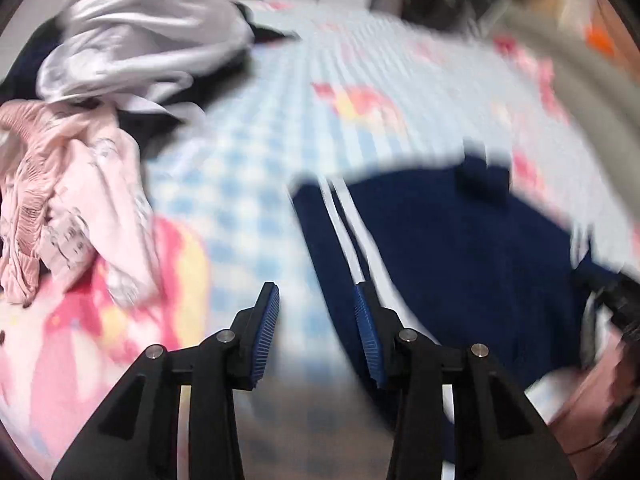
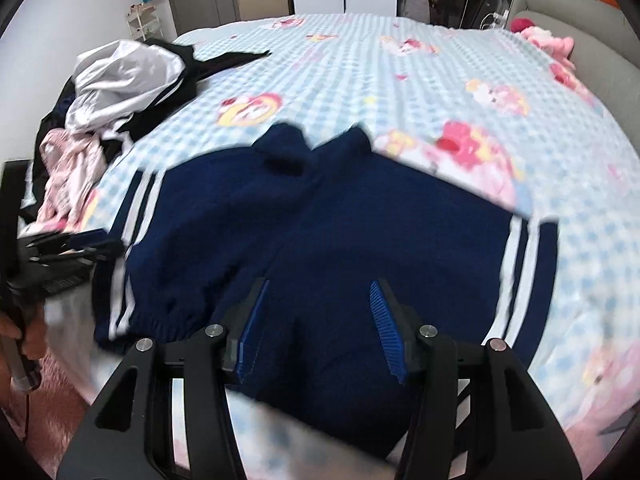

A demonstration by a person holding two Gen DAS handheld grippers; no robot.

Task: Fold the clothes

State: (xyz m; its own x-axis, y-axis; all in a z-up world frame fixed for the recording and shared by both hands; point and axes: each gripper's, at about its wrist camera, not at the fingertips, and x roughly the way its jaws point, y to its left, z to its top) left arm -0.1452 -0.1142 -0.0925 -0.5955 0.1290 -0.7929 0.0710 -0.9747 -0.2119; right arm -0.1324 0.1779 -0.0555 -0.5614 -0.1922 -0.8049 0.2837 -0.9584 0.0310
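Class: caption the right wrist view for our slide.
Open right tool above a navy striped-sleeve jacket spread on a checked bedsheet.

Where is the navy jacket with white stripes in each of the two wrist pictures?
Left wrist view: the navy jacket fills the lower right, its white stripes running up from the centre.
Right wrist view: the navy jacket lies spread across the centre, stripes on both edges.
Shared landmark: the pile of white and pink clothes, at the upper left in both.

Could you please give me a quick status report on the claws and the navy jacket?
Left claw open, empty, over the bedsheet. Right claw open above the navy jacket, gripping nothing. Jacket spread flat, unfolded. Clothes pile off to the side, not obstructing.
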